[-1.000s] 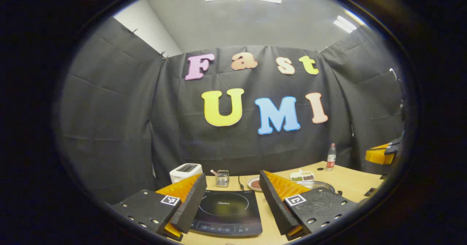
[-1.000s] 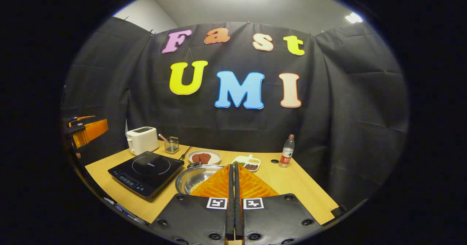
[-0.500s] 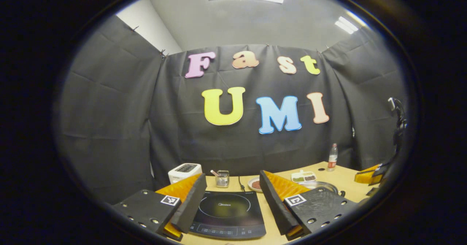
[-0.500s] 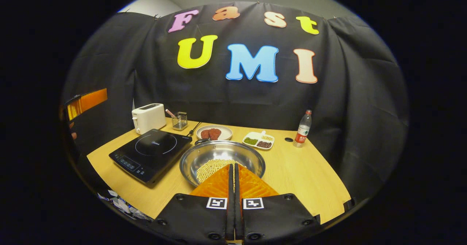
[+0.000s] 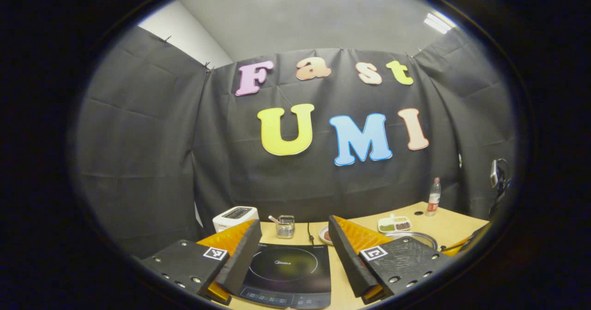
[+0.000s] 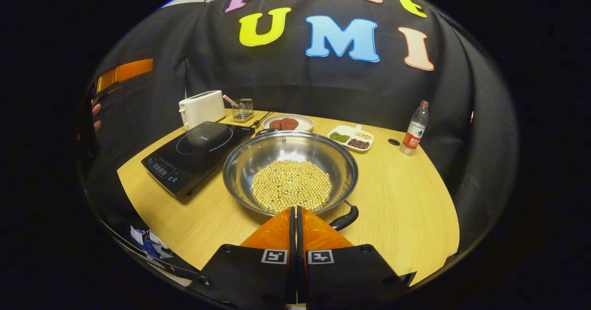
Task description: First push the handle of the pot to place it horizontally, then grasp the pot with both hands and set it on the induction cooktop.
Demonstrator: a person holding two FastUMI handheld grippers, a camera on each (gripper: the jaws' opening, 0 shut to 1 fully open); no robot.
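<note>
You are on the first step: the pot's handle (image 6: 345, 219) has yet to be pushed level. Your right gripper (image 6: 295, 210) has its fingers pressed together with nothing between them, hanging just near of the pot (image 6: 291, 171), with the dark handle poking out at the near right of the rim, beside the fingertips. The pot, holding a heap of pale beans (image 6: 292, 184), sits on the table (image 6: 401, 208) just right of the induction cooktop (image 6: 198, 149), not on it. Your left gripper (image 5: 293, 247) has its fingers spread wide apart, empty, framing the cooktop from the near side.

Next, judge the handle's swing and nudge it sideways with the closed fingertips, gently, so the pot doesn't slide or spill.

Beyond the pot stand a plate of reddish food (image 6: 287, 123), a divided dish (image 6: 352, 138), a bottle (image 6: 414, 129), a toaster (image 6: 202, 108) and a small wire holder (image 6: 242, 110). None blocks the short path to the cooktop.
</note>
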